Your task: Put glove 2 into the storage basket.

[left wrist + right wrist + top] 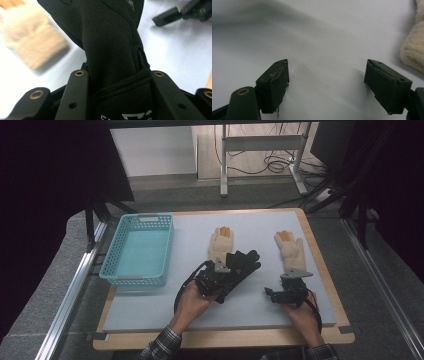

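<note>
Right of the teal basket [138, 249], above the pale surface [165, 307], my left gripper [226, 270] has its jaws pinched on the cuff of a black glove [112, 42]. The glove's long axis runs away from me, fingers pointing toward the far edge. The basket lies to the left of the glove, and my left hand is the nearer one to it, so the carry would go sideways. Two cream knitted gloves lie right of the basket: one [221, 243] just beyond the black glove, the other [290, 249] ahead of my right gripper [325, 82], whose jaws stand spread with nothing between them. The black glove's fingertips are cut off in the left gripper view.
</note>
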`<action>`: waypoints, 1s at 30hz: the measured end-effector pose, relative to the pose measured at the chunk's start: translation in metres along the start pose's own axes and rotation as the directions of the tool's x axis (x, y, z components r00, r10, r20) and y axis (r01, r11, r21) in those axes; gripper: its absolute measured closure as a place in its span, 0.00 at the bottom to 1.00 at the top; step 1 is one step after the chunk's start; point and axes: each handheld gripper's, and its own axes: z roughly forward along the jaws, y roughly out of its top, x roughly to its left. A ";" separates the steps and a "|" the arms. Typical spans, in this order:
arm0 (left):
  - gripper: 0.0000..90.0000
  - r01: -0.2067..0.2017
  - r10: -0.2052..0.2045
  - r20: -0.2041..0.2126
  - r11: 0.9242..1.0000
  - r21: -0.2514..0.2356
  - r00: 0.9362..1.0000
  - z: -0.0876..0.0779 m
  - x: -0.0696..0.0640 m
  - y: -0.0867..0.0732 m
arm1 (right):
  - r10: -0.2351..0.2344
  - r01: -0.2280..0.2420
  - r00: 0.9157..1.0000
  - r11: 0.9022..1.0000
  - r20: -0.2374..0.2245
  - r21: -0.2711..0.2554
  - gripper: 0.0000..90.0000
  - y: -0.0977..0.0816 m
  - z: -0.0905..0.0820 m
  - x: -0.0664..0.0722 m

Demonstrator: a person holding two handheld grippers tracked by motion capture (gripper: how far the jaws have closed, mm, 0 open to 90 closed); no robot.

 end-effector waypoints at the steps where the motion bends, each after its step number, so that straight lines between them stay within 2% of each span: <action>1: 0.74 -0.002 0.002 -0.010 1.000 0.000 1.000 -0.003 0.002 0.002 | 0.000 0.000 1.000 1.000 0.000 0.000 0.22 0.000 0.000 0.000; 7: 0.73 0.003 -0.003 -0.061 1.000 -0.003 0.998 -0.016 0.014 0.011 | 0.001 -0.001 1.000 1.000 0.000 0.000 0.22 0.000 0.000 0.000; 12: 0.73 0.027 -0.027 -0.095 1.000 -0.006 0.995 -0.025 0.029 0.015 | 0.002 -0.002 1.000 1.000 -0.001 0.001 0.22 0.000 0.000 0.000; 20: 0.73 0.080 -0.079 -0.150 0.997 -0.002 0.986 -0.037 0.060 0.015 | 0.001 -0.001 1.000 1.000 -0.001 0.000 0.22 0.000 0.000 0.000; 23: 0.73 0.086 -0.084 -0.163 0.996 0.005 0.983 -0.040 0.066 0.014 | 0.001 -0.001 1.000 1.000 -0.001 0.000 0.22 0.000 0.000 0.000; 30: 0.73 0.140 -0.135 -0.217 0.990 0.007 0.967 -0.056 0.095 0.009 | 0.000 0.000 1.000 1.000 -0.001 0.000 0.22 0.000 0.000 0.000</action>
